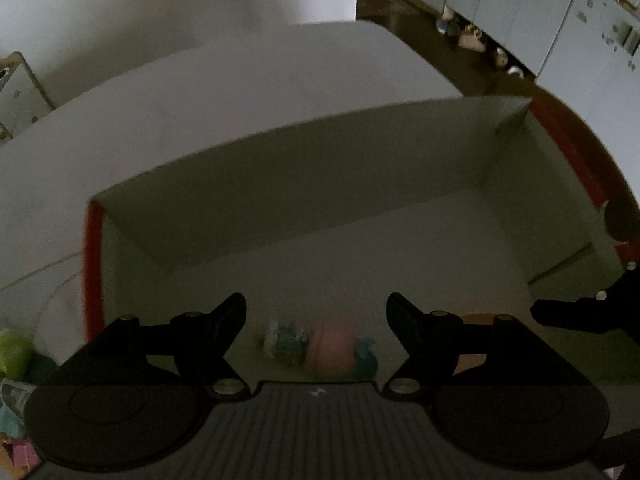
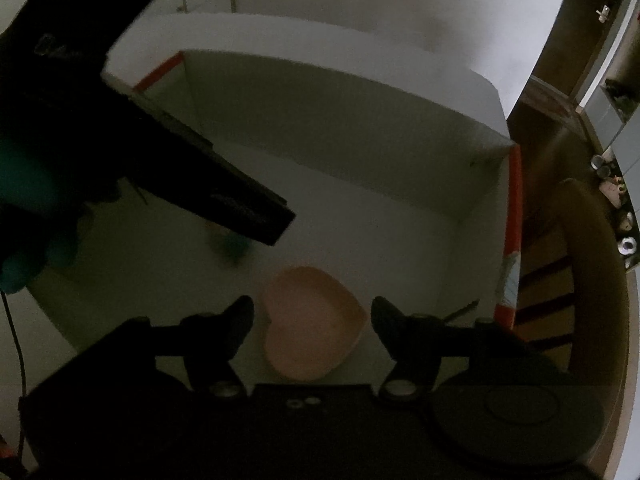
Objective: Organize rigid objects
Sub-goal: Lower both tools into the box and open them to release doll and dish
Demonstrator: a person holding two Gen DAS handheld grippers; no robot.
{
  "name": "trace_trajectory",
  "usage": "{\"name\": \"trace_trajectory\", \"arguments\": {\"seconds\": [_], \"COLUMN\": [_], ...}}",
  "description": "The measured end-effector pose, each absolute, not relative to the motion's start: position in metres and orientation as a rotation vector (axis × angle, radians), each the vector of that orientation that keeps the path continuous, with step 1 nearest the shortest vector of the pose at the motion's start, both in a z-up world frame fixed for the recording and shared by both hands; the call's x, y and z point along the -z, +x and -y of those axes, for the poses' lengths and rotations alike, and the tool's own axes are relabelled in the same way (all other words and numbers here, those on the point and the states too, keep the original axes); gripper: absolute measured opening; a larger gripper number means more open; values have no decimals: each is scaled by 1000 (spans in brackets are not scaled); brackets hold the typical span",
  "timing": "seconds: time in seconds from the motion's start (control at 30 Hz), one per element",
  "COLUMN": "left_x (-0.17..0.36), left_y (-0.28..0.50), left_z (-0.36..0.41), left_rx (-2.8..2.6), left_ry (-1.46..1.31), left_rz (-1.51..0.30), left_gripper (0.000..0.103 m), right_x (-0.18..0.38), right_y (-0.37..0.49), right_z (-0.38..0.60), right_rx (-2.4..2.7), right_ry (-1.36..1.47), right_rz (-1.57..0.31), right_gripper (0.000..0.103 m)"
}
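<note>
A white cardboard box (image 1: pixel 360 152) with red flap edges lies open below both grippers. In the left wrist view my left gripper (image 1: pixel 316 312) hangs open over the box floor, and a blurred pink and teal object (image 1: pixel 320 350) lies beneath it, untouched. In the right wrist view a pink heart-shaped dish (image 2: pixel 314 320) rests on the box floor. My right gripper (image 2: pixel 312 312) is open around it, with a gap showing on each side between finger and dish. The left gripper's dark body (image 2: pixel 240 204), held by a teal-gloved hand (image 2: pixel 24 208), reaches in from the upper left.
The box sits on a white table (image 1: pixel 240 80). A wooden chair (image 2: pixel 588 280) stands just past the box's right red edge (image 2: pixel 514 220). A green object (image 1: pixel 14 348) lies outside the box at the left. Shoes (image 1: pixel 472 38) line the far floor by white cabinets.
</note>
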State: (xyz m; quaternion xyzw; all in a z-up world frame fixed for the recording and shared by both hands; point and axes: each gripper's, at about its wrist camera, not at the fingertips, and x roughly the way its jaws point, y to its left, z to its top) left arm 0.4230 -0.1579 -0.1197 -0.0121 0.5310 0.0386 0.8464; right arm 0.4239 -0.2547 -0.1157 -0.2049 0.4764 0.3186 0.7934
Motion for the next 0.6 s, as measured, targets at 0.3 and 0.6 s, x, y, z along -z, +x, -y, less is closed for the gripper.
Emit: {"name": "trace_trajectory", "arguments": {"seconds": [0.3, 0.6], "left_x": [85, 52], "left_y": [392, 346], "left_z": [154, 158], "left_rx": [-97, -90], "left_ry": [-39, -61], "left_rz": [-1024, -918], "left_gripper": [77, 77], "right_x": [98, 75], "right_y": [416, 390], "right_z": [269, 280], "right_rx": [-704, -727], "right_ry": [-375, -325], "right_rz": [-971, -892], "right_gripper": [74, 81]}}
